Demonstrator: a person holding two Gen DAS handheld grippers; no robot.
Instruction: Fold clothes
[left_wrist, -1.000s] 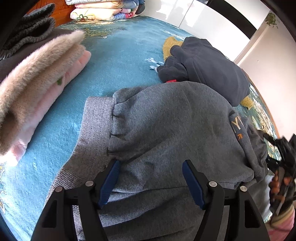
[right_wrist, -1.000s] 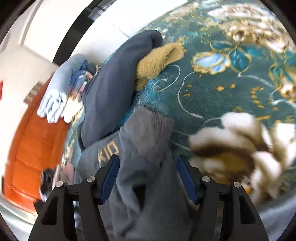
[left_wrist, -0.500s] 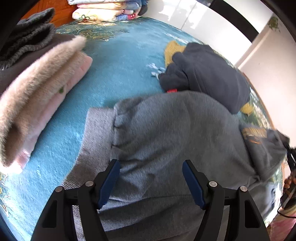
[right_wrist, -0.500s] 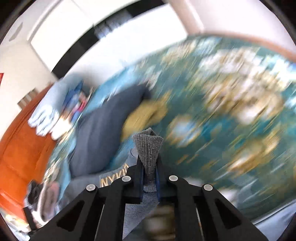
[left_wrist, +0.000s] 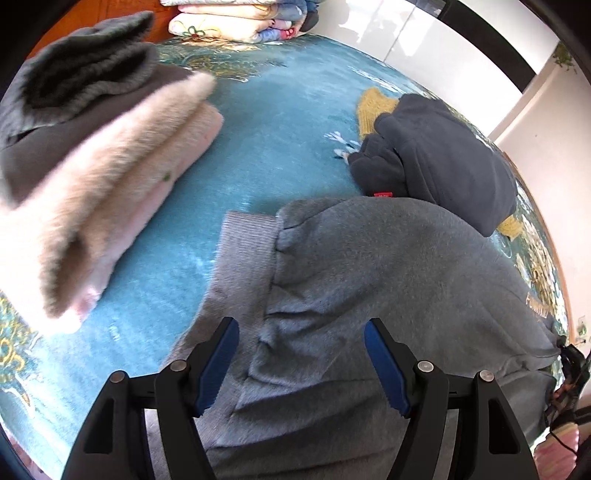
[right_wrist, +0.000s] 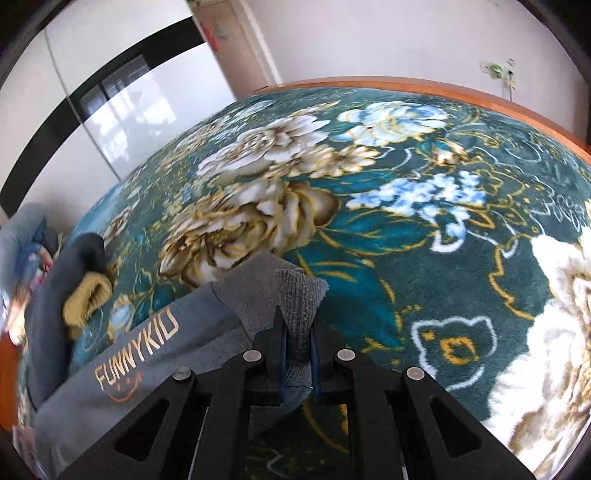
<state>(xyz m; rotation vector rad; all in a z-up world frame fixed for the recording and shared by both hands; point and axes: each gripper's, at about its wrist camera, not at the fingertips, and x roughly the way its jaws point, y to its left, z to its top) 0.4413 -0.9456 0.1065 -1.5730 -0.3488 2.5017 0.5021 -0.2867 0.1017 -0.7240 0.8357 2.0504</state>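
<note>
Grey sweatpants (left_wrist: 369, 280) with a ribbed waistband (left_wrist: 243, 258) lie on the teal floral blanket (left_wrist: 288, 122). My left gripper (left_wrist: 301, 363) is open, its blue-padded jaws spread over the pants just below the waistband. My right gripper (right_wrist: 297, 332) is shut on the ribbed leg cuff (right_wrist: 301, 291) and holds it up off the blanket; the leg with gold "FUNNYKID" lettering (right_wrist: 136, 350) trails to the left. The right gripper also shows small at the right edge of the left wrist view (left_wrist: 570, 365).
A folded pile of beige and pink fleece (left_wrist: 92, 206) with a grey knit on top (left_wrist: 81, 66) lies left. A dark navy garment (left_wrist: 443, 162) over a yellow knit (left_wrist: 373, 110) lies beyond the pants. Folded bedding (left_wrist: 236, 22) is stacked at the far edge.
My right gripper has shut on the leg cuff and lifted and pulled it out to the right, straightening the leg. The left gripper stayed open over the waistband area.
</note>
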